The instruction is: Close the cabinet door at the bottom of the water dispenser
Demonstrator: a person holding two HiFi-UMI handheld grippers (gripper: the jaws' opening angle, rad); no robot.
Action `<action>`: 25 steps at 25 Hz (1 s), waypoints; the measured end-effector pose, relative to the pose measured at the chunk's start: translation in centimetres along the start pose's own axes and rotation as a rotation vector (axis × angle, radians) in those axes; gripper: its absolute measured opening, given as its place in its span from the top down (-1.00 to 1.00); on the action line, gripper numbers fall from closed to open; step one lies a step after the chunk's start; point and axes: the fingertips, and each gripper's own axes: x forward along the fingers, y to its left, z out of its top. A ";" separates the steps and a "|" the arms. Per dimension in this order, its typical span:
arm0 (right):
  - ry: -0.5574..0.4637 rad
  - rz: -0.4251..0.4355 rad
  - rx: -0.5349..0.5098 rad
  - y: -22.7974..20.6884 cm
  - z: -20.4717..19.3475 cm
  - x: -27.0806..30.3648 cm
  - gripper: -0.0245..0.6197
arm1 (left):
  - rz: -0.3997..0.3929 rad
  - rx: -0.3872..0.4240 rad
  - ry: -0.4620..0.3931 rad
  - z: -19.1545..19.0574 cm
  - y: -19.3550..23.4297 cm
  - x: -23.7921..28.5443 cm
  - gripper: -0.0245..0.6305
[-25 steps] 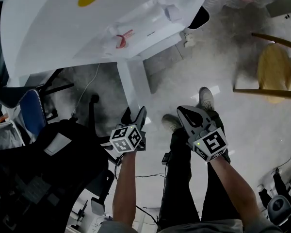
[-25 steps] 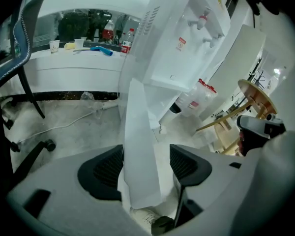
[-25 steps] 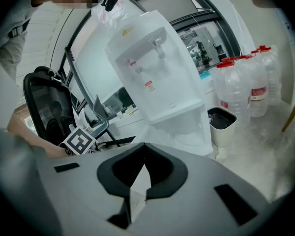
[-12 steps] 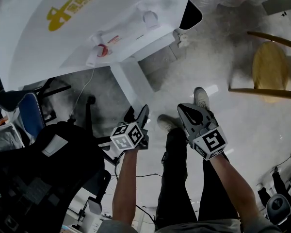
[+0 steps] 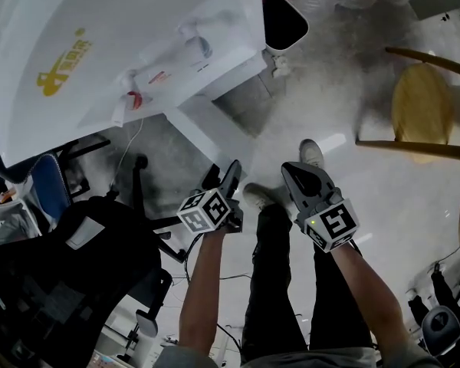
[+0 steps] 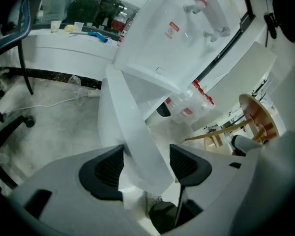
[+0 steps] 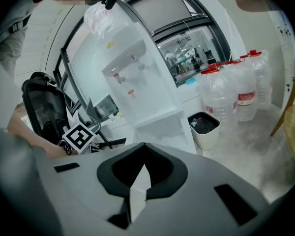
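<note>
The white water dispenser [image 5: 123, 44] fills the upper left of the head view. Its bottom cabinet door [image 5: 211, 133] stands open and reaches toward me. My left gripper [image 5: 235, 176] is at the door's free edge. In the left gripper view the door panel [image 6: 137, 141] runs between the open jaws of that gripper [image 6: 146, 163]. The dispenser body with its taps [image 6: 187, 28] rises behind it. My right gripper [image 5: 299, 179] hangs just right of the door, shut and holding nothing. Past the closed tips of the right gripper [image 7: 143, 149] I see the dispenser [image 7: 132, 82] and the open door [image 7: 172, 132].
A black waste bin [image 5: 282, 18] stands right of the dispenser, with large water bottles [image 7: 231, 92] beside it. A wooden chair [image 5: 422, 106] is at the right. At the lower left are a black office chair [image 5: 69, 274] and a blue chair [image 5: 50, 182]. The person's shoes [image 5: 310, 156] are on the floor below the grippers.
The dispenser has slid left in the head view and the door now lies more diagonally. My left gripper has crept right and forward along the door's edge. The right gripper stays shut.
</note>
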 end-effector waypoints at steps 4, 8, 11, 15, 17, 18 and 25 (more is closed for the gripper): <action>-0.001 -0.010 0.010 -1.5 0.3 -0.7 0.90 | -0.010 -0.062 -0.026 0.6 -1.7 1.2 0.05; -0.006 -0.011 0.009 -3.1 0.8 -1.1 0.90 | -0.020 -0.120 -0.055 1.2 -3.0 2.3 0.05; -0.011 -0.016 0.012 -4.3 1.4 -1.2 0.90 | -0.040 -0.181 -0.091 2.1 -4.2 3.2 0.05; -0.016 -0.021 0.003 -5.8 2.2 -1.3 0.90 | -0.052 -0.260 -0.127 2.8 -5.1 4.2 0.05; -0.018 -0.026 0.002 -6.6 2.5 -1.3 0.90 | -0.072 -0.307 -0.155 3.3 -5.7 4.5 0.05; -0.019 -0.028 0.003 -7.0 2.7 -1.3 0.90 | -0.083 -0.331 -0.169 3.6 -6.0 4.8 0.05; -0.026 -0.040 0.012 -8.9 4.0 -1.0 0.90 | -0.128 -0.416 -0.226 5.6 -7.7 6.6 0.05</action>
